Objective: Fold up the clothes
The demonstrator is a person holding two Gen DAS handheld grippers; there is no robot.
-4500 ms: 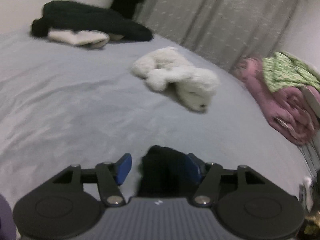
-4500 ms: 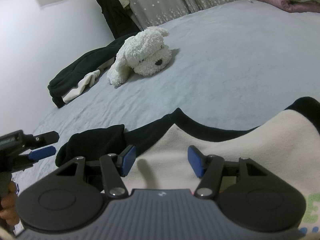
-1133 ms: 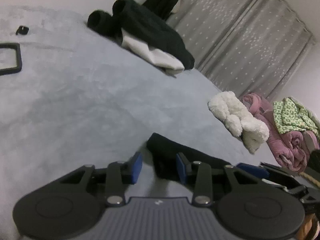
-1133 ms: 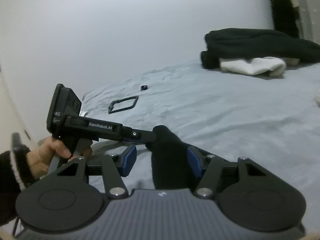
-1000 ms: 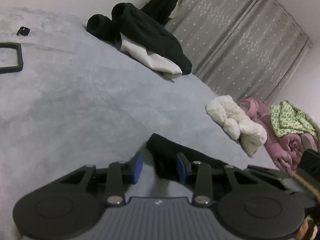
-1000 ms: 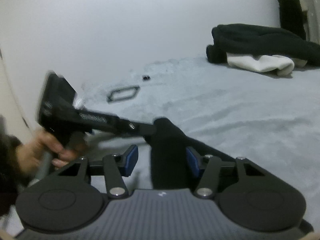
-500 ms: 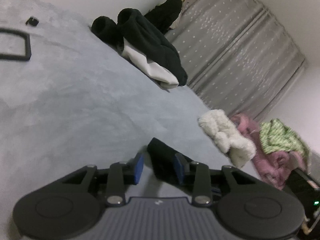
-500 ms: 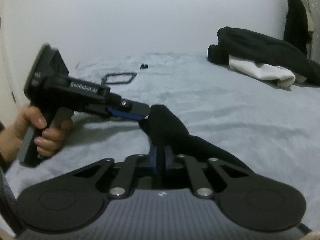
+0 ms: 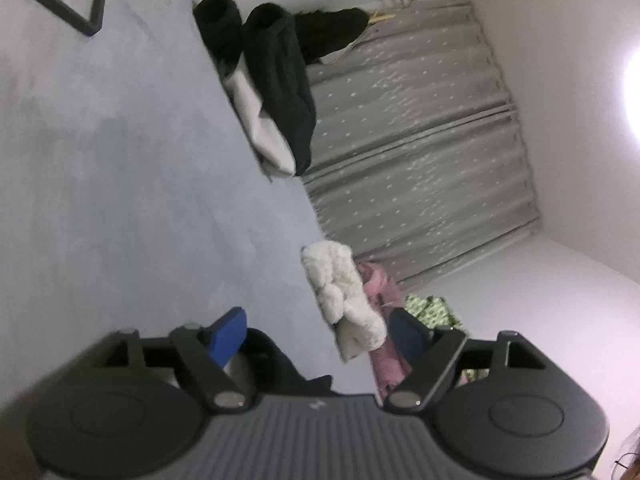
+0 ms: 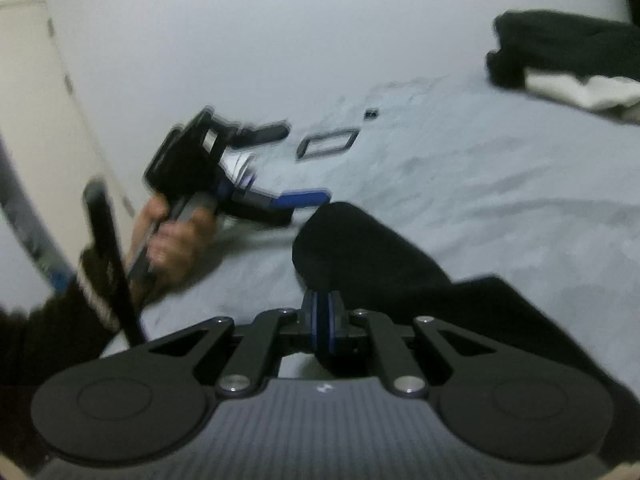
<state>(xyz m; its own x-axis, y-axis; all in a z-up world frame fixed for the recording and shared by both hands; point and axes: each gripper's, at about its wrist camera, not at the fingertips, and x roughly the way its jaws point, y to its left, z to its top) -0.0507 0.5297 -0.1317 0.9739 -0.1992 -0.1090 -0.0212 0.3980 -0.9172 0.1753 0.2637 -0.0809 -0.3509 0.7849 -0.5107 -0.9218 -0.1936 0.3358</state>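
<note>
The right gripper pinched the black sleeve. The left gripper had just spread wide, empty. Any writing looked too blurry to read.

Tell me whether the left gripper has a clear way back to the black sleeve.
Probably yes. The left gripper, whose jaws have just been opening, sits beside the sleeve with only bare bedsheet between; the right gripper pinches the sleeve nearer the camera.

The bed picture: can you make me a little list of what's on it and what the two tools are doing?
surface: grey bed cover
being folded: black sleeve
right tool: shut on the black sleeve
left tool: jaws just opened wide, off the sleeve
toy: white plush dog
far pile: black and white clothes
by the curtain: pink blanket
</note>
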